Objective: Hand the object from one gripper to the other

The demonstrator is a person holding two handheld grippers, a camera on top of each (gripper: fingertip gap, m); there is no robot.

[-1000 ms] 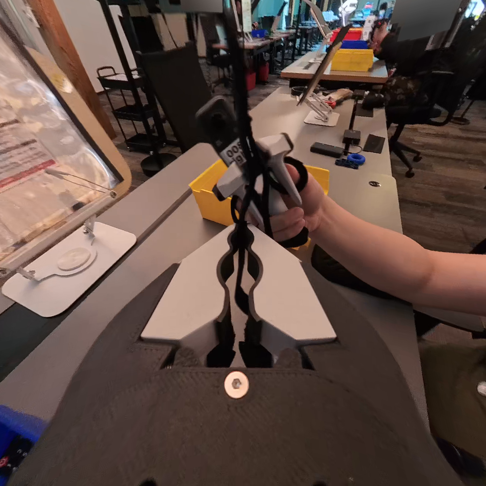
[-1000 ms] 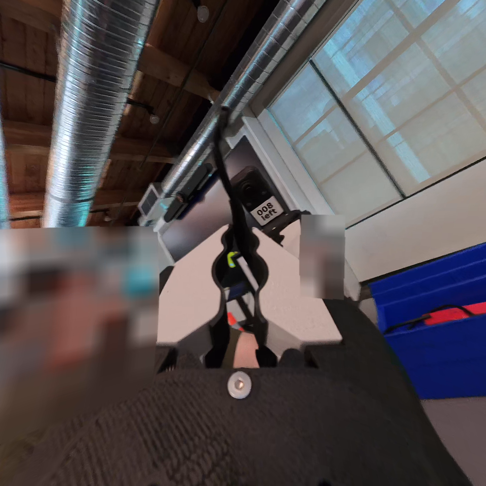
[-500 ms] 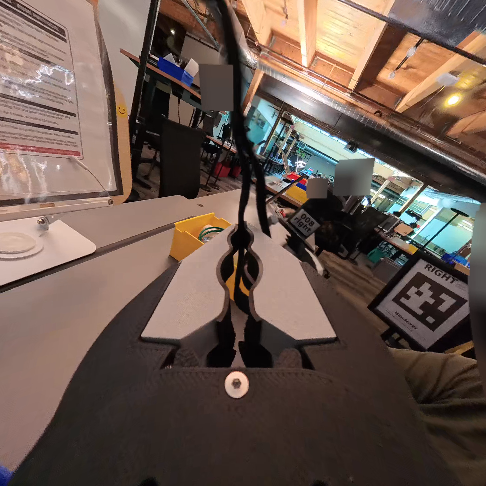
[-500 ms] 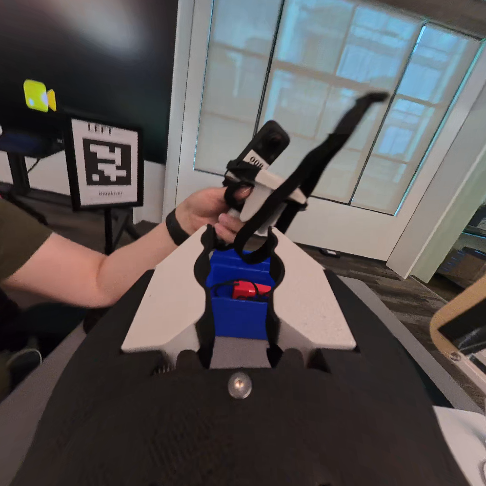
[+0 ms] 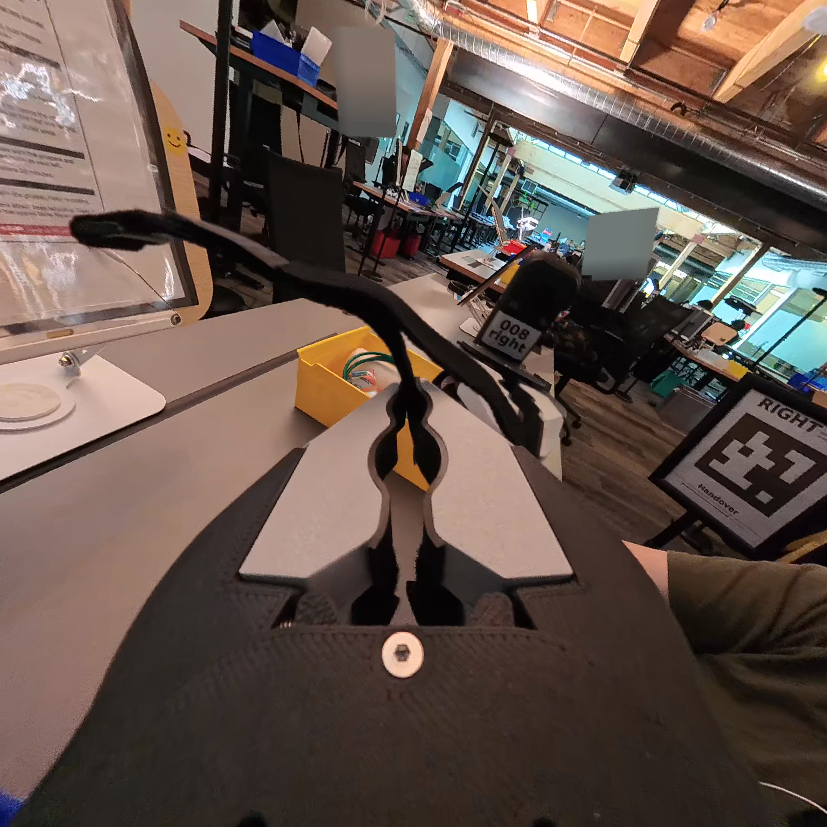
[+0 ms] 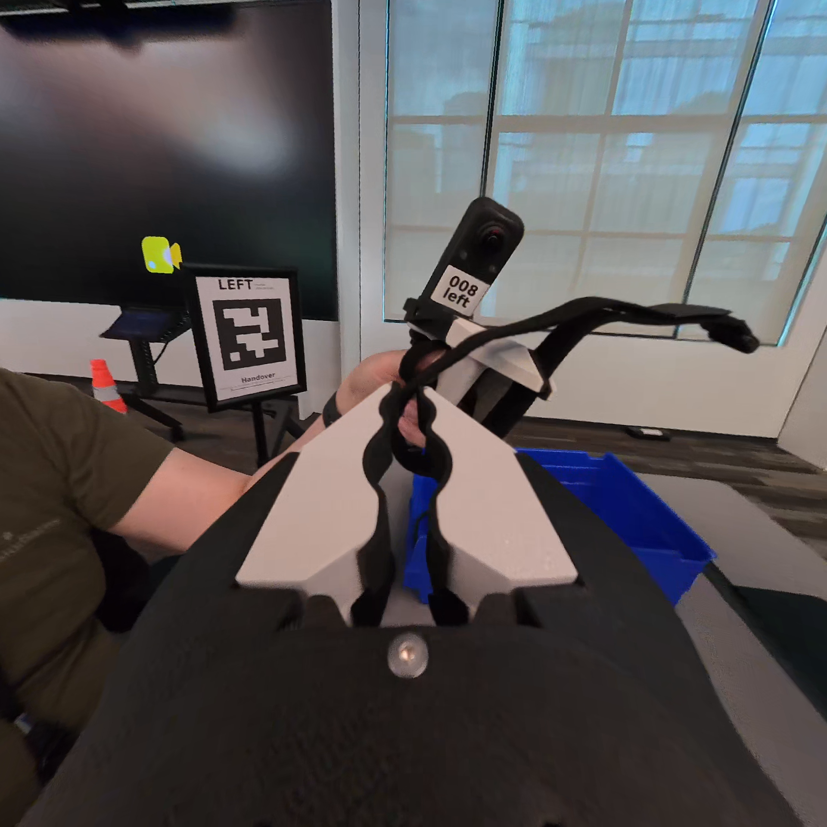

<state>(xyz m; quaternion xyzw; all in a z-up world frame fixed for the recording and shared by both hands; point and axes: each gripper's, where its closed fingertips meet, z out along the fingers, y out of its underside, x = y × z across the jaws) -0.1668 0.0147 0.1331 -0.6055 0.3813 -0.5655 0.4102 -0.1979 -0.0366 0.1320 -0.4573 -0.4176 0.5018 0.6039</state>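
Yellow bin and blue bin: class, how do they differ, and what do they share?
The yellow bin is yellow, the blue bin blue. The yellow bin holds a green wire coil and other small items; the blue bin's visible part looks empty, the rest hidden behind the right gripper. Both are open-topped bins on the grey table.

A black strap [image 5: 340, 286] is showing against a grey table [image 5: 112, 492]. A yellow bin [image 5: 326, 385] is sitting far on it, a blue bin [image 6: 626, 514] to the right. A framed sign [image 6: 250, 335] is bearing a black-and-white block pattern. An orange cone [image 6: 105, 387] is carrying a pale band.
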